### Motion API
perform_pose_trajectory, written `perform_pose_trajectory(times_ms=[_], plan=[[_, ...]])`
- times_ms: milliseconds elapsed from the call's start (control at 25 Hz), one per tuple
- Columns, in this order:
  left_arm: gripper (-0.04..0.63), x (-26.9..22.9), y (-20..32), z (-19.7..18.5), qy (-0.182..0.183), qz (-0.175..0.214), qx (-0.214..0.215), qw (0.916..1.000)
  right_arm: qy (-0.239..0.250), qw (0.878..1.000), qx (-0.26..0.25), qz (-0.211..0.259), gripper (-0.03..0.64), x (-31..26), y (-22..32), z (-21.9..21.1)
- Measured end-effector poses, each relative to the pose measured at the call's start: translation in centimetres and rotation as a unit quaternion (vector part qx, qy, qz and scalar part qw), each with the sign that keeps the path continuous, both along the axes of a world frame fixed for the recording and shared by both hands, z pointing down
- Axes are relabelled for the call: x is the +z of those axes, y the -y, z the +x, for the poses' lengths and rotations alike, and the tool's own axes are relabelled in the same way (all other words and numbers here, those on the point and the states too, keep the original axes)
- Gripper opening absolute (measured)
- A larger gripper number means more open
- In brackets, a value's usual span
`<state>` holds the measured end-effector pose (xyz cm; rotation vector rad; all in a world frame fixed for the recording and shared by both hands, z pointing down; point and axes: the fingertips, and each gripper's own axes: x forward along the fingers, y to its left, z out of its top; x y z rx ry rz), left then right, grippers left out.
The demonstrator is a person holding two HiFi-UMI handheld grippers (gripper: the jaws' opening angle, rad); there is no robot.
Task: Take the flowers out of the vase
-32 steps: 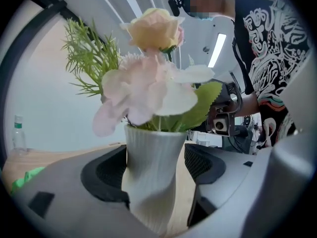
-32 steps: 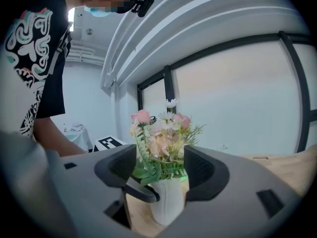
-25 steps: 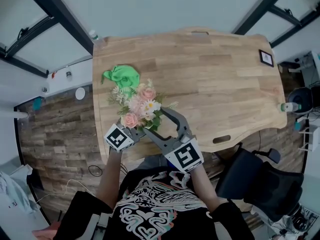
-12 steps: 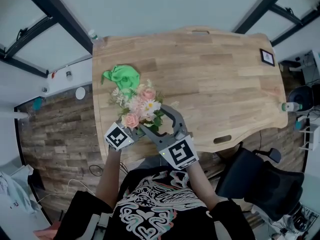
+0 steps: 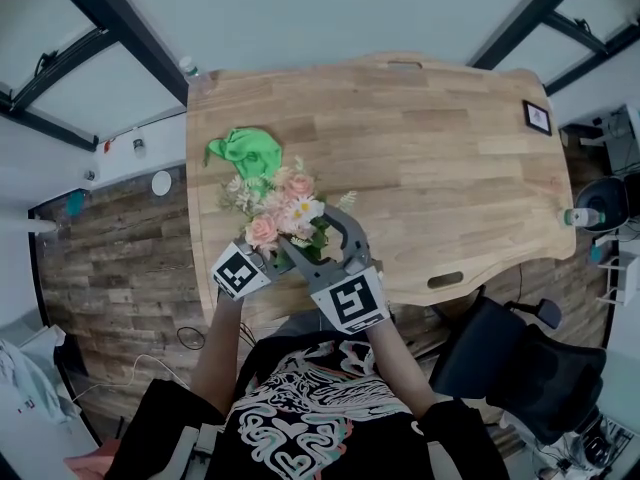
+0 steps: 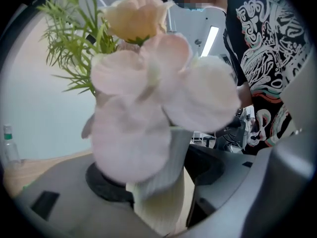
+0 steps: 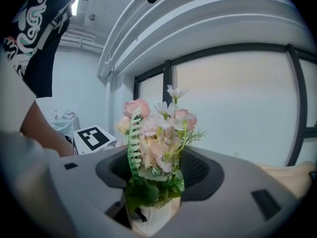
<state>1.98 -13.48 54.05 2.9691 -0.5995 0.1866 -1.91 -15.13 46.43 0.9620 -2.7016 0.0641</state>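
Left tongs [image 6: 158,207]: spread wide around the ribbed vase [image 6: 169,166]
Right tongs [image 7: 153,200]: open wide, flowers [image 7: 158,128] between them

Your left forearm [image 5: 215,353] and right forearm [image 5: 400,363] reach forward from your chest, close together. Your left gripper [image 6: 161,177] points nearly level, jaws wide apart with the vase [image 6: 159,205] standing between them. Your right gripper [image 7: 158,175], just beside it, tilts slightly downward, its jaws spread wide and pressing on nothing.
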Motion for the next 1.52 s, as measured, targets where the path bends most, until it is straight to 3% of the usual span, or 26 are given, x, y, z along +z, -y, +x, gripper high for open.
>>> perform_pose_trajectory(times_ms=[240,360,640,840,1520], plan=[[0.333,0.4,0.0,-0.1,0.016,0.015,0.007,0.9997,-0.017,1.0,0.005,0.009,0.141,0.5,-0.1,-0.1],[0.333,0.4,0.0,-0.2,0.015,0.015,0.005,0.9998,-0.017,1.0,0.0,-0.006,0.118,0.0,-0.2,0.0],[0.331,0.5,0.0,-0.3,0.016,0.012,0.003,0.9998,0.013,1.0,-0.002,-0.022,0.102,-0.3,-0.2,0.3],[0.331,0.7,-0.1,-0.5,0.021,0.019,0.006,0.9996,0.061,0.997,0.015,-0.035,0.097,-1.0,0.2,1.1],[0.331,0.7,-0.1,-0.2,0.018,0.02,0.01,0.9996,0.074,0.997,0.026,-0.019,0.094,-4.1,0.4,2.3]])
